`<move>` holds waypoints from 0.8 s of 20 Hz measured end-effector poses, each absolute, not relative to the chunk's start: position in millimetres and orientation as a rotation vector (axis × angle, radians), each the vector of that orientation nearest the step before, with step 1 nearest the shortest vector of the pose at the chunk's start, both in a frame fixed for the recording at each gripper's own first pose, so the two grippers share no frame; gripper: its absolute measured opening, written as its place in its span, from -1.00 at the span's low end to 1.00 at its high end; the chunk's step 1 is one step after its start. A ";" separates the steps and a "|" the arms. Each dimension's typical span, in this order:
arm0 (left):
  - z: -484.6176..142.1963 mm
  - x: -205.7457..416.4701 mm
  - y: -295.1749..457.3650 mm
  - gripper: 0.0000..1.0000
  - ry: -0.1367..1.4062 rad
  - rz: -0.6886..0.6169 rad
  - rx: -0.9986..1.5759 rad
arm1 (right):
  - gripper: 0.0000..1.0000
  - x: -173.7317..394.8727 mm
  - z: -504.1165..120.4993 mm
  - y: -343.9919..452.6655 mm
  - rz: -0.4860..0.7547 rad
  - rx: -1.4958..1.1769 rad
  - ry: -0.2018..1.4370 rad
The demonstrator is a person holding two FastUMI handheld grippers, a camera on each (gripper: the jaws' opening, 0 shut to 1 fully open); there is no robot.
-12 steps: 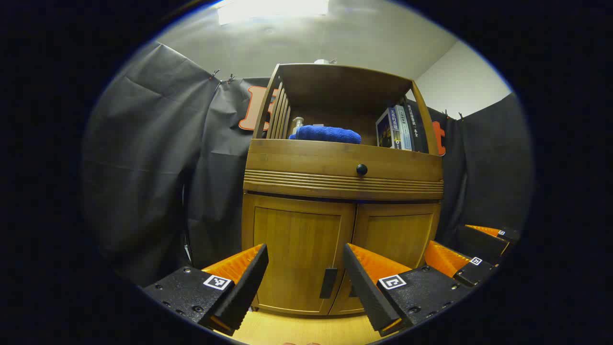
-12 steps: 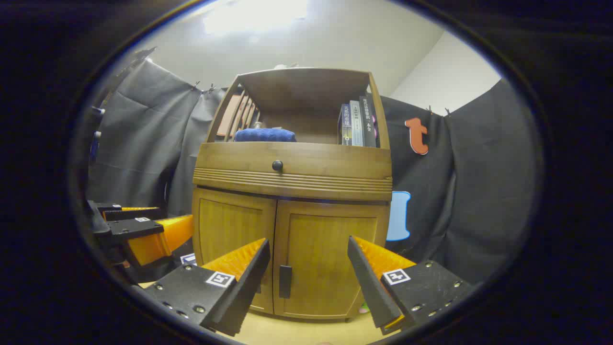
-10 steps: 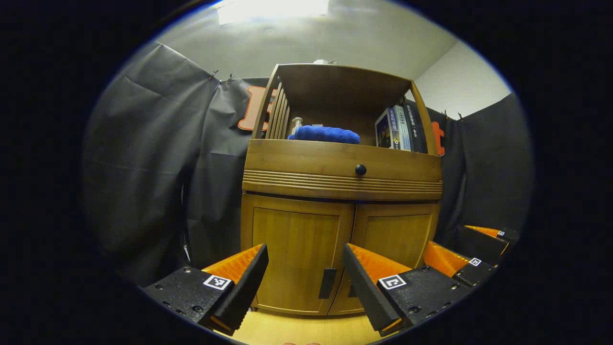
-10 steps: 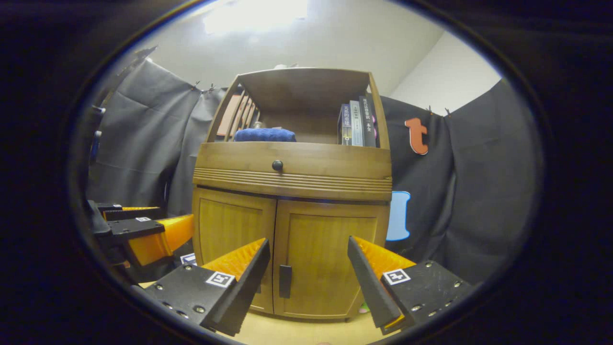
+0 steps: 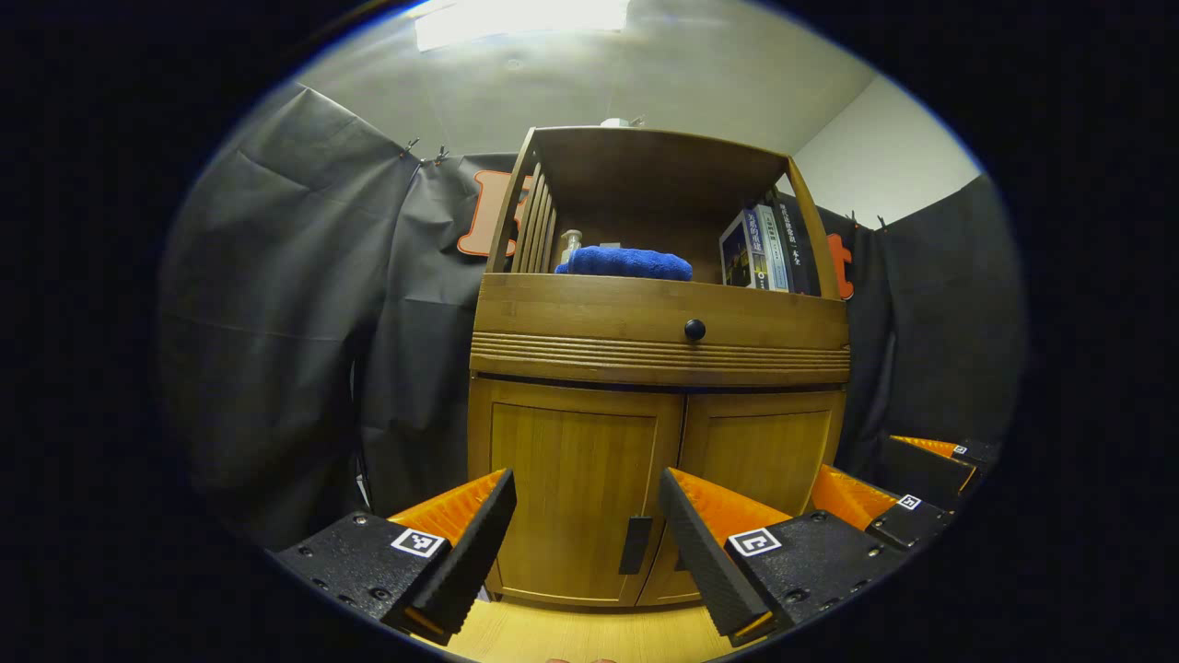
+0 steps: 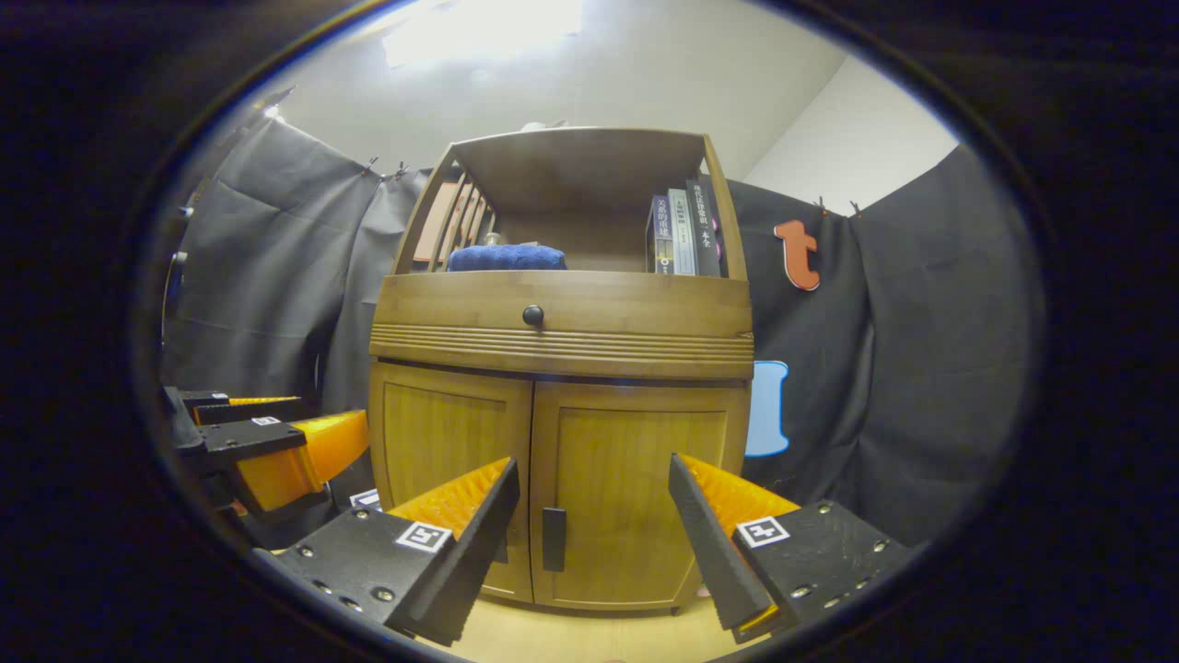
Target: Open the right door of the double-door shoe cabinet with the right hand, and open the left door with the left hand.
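**Both doors closed, both grippers spread wide before the shoe cabinet**

Left gripper view. Left gripper (image 5: 587,529) held with jaws wide apart, nothing between them, short of the shoe cabinet (image 5: 659,350). Straight ahead through the gap: left door (image 5: 573,493), flat-panelled amber wood with visible grain, closed, its dark slim upright handle (image 5: 635,545) just right of centre between the fingers. Right door (image 5: 755,460) ahead and to the right, closed too, partly behind the right-hand finger. Above the doors, a ribbed band of wood and a drawer front with a round dark knob (image 5: 694,329). Higher up, an open shelf with slatted side, a folded blue towel (image 5: 624,262) of soft nap and upright books (image 5: 763,250). Right gripper (image 5: 898,488) farther off at the right edge. Pale wood-grain floor (image 5: 589,635) below; black cloth wall behind, white ceiling above.

Right gripper view. Right gripper (image 6: 594,529) likewise spread open and empty, apart from the cabinet. Right door (image 6: 636,502) dead ahead, closed, its dark handle (image 6: 554,539) between the fingers, left of centre. Left door (image 6: 447,451) ahead to the left, closed. Left gripper (image 6: 267,442) low at the far left.
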State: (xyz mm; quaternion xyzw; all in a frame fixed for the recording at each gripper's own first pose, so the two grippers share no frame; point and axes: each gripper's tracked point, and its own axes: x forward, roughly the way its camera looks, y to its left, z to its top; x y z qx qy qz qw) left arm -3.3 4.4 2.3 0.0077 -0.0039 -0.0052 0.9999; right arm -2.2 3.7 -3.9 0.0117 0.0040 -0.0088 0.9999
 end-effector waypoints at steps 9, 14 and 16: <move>6.2 -6.7 17.6 0.92 -0.019 -0.002 0.063 | 0.87 18.5 -32.7 15.6 -0.003 0.023 0.065; 6.7 -10.4 62.7 0.92 -0.014 0.097 0.092 | 0.89 58.4 -79.0 45.5 0.054 0.029 0.151; 6.5 -10.0 80.4 0.86 -0.013 0.138 0.090 | 0.94 75.4 -96.9 51.6 0.057 0.033 0.179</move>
